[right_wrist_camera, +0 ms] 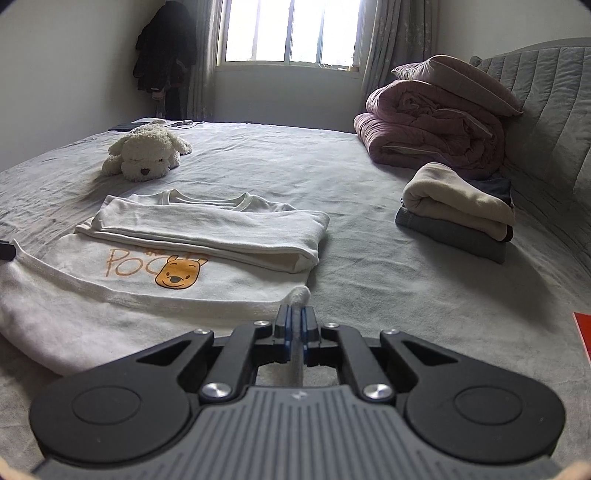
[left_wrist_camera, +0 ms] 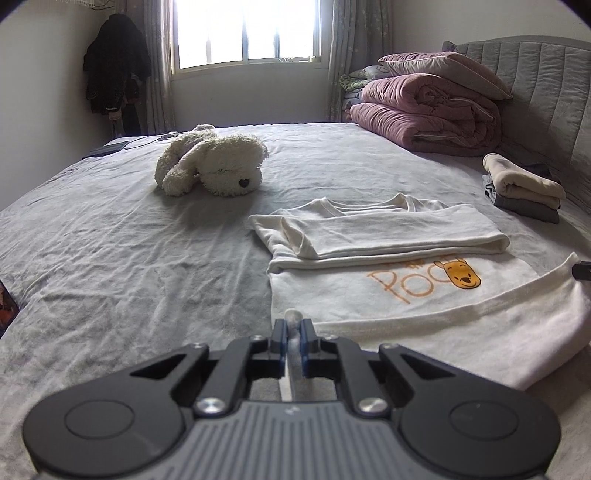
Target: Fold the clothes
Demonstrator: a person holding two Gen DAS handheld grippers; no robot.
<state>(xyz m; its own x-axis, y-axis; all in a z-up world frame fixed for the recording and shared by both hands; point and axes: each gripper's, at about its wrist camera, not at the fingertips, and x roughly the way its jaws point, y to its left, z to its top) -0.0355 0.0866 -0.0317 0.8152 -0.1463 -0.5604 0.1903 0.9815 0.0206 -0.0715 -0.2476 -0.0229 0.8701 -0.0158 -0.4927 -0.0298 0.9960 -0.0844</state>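
Plush dog (left_wrist_camera: 216, 164) and folded stack (right_wrist_camera: 458, 210) flank cream shirt (right_wrist_camera: 177, 254).

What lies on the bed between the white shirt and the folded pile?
Nothing: in the right wrist view only bare grey sheet separates the shirt from the pile.

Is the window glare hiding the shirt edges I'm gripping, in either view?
Left wrist: window blown out, but the shirt is evenly lit; hem at the left tool slightly soft. Right wrist: same glare up top, right tool pinch readable, fisheye bends the edges.
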